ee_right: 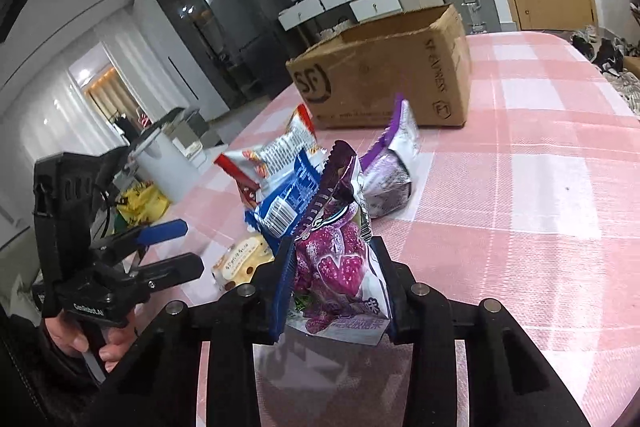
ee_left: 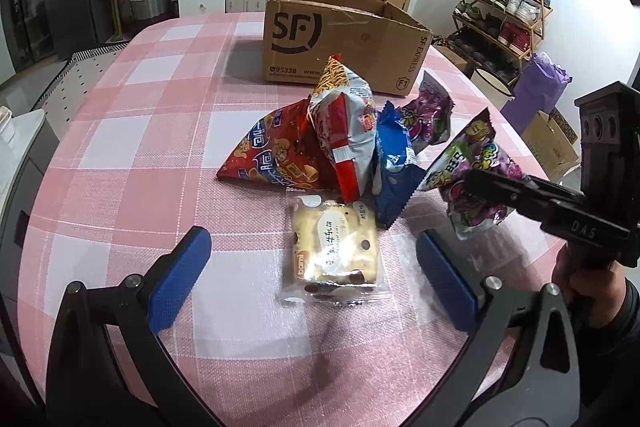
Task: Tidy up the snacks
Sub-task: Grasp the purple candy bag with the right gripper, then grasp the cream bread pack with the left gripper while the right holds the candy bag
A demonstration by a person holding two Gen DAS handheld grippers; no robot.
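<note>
On the pink checked table (ee_left: 140, 155), the right gripper (ee_right: 334, 279) has its blue pads pressed on a purple candy bag (ee_right: 340, 259), lifted beside the snack pile (ee_left: 340, 147). The left gripper (ee_left: 312, 283) stands wide apart around a clear cake packet (ee_left: 334, 247), not touching it. The cardboard box (ee_left: 332, 35) stands behind.

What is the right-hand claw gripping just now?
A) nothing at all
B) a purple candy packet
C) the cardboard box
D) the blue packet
B: the right claw has its pads pressed on both sides of a purple candy packet, held up clear of the checked tablecloth.
</note>
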